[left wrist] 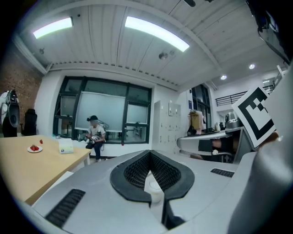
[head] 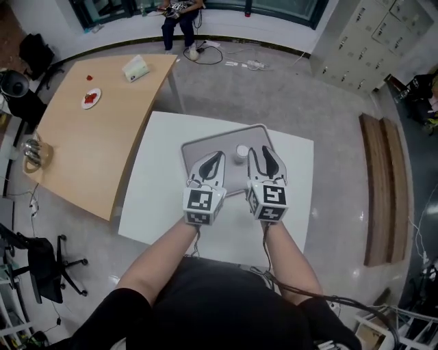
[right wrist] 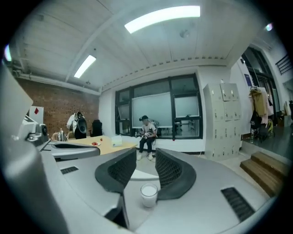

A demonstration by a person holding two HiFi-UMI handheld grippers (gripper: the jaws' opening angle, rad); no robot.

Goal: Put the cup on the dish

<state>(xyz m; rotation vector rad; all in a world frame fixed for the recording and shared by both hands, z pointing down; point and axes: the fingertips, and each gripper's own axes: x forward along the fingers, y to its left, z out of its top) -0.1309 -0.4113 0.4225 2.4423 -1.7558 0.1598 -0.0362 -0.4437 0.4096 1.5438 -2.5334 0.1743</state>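
Note:
A small white cup (head: pixel 242 152) stands on a grey tray-like dish (head: pixel 202 146) on the white table (head: pixel 161 184). Both grippers hover over the dish side by side, with the cup between them in the head view. My left gripper (head: pixel 220 155) is just left of the cup, its fingertips meeting; the cup (left wrist: pixel 153 188) shows through the gap under the bowed jaws of that left gripper (left wrist: pixel 149 154). My right gripper (head: pixel 259 150) is just right of it. The right gripper (right wrist: pixel 145 157) has its jaws apart, and the cup (right wrist: pixel 149 195) sits low in the gap, with no pad pressing on it.
A long wooden table (head: pixel 89 143) stands to the left with a plate of red food (head: pixel 91 98), a tissue box (head: pixel 135 68) and a kettle (head: pixel 33 153). A person (head: pixel 179 15) sits by the far windows. A wooden bench (head: pixel 383 184) lies right; an office chair (head: pixel 42 266) near left.

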